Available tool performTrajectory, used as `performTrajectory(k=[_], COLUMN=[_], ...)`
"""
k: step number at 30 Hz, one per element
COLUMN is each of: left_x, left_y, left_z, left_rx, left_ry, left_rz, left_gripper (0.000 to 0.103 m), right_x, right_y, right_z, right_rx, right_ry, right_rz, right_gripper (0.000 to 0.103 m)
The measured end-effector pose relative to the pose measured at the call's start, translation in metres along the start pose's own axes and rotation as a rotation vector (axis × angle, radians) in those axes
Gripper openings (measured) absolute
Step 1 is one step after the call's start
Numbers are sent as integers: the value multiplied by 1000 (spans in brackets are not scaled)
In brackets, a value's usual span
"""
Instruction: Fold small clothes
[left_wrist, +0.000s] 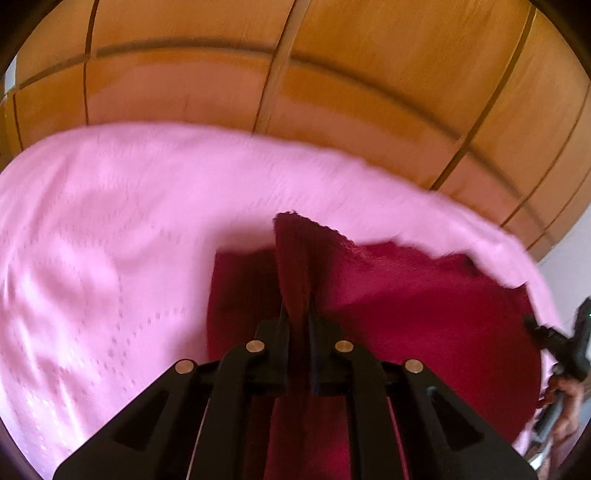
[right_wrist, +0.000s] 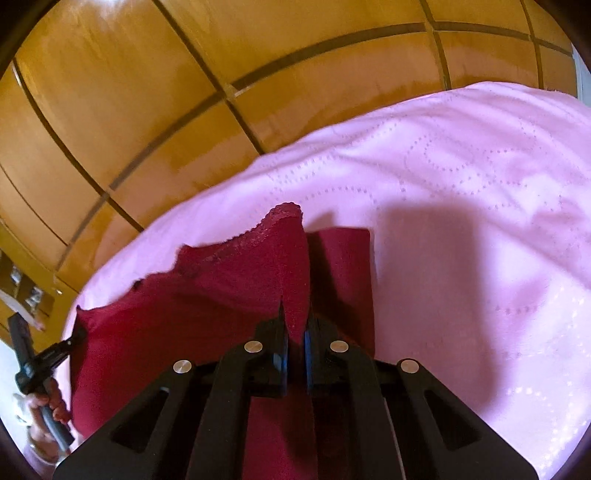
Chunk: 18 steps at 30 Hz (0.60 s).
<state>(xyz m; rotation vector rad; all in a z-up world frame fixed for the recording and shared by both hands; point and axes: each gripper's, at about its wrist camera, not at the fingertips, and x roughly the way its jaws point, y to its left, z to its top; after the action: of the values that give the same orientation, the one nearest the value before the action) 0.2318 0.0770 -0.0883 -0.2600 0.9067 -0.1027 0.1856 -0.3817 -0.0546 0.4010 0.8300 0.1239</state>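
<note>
Pink quilted bed cover (right_wrist: 461, 192) below, orange wood panelling behind. Dark red knit garment with lace edge (left_wrist: 406, 295) hangs stretched between left gripper (left_wrist: 297, 314) and right gripper (right_wrist: 295, 317), each clamped on a top corner (soft, light, limp; edge corners grip best).

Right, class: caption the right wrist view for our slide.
Right gripper shut on a dark red garment over a pink quilted bedspread.

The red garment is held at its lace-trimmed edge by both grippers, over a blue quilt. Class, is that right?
Not quite. The quilt is pink, not blue, as the right wrist view shows. The rest holds: the left gripper and right gripper each pinch the red garment at its lace-trimmed edge.
</note>
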Motion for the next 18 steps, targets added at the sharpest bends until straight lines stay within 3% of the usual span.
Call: performTrajectory(k=[4,6,8,9,13,14,18], left_x=[12,7,-7,-14,-58,-62,-46], left_y=[0,-3,-4,-2,-5,-12,-57], left_z=[-16,-17,-18,-16,-11,-8,1], left_rx=[56,68,65,54,-13,-12,97], left_ry=[-18,-26,-54,-74,-206,-220,-172], left_rz=[41,54,92,102,78,63,16], left_gripper=[10,15,39,49,49,49,50], right_x=[12,10,0,-8,-57,-64,-43], right_y=[7,8,8,9,16,22,62], right_z=[-5,-6,-4,-3,3,6,11], right_rx=[-100,-114,-121,-128,-136,-141,-288], right_ry=[-20,-27,-36,-60,-223,-236,-129], right_rz=[-59,-55,-73,-97,-122,-93,-71], right_gripper=[7,18,63,68,67,61,47])
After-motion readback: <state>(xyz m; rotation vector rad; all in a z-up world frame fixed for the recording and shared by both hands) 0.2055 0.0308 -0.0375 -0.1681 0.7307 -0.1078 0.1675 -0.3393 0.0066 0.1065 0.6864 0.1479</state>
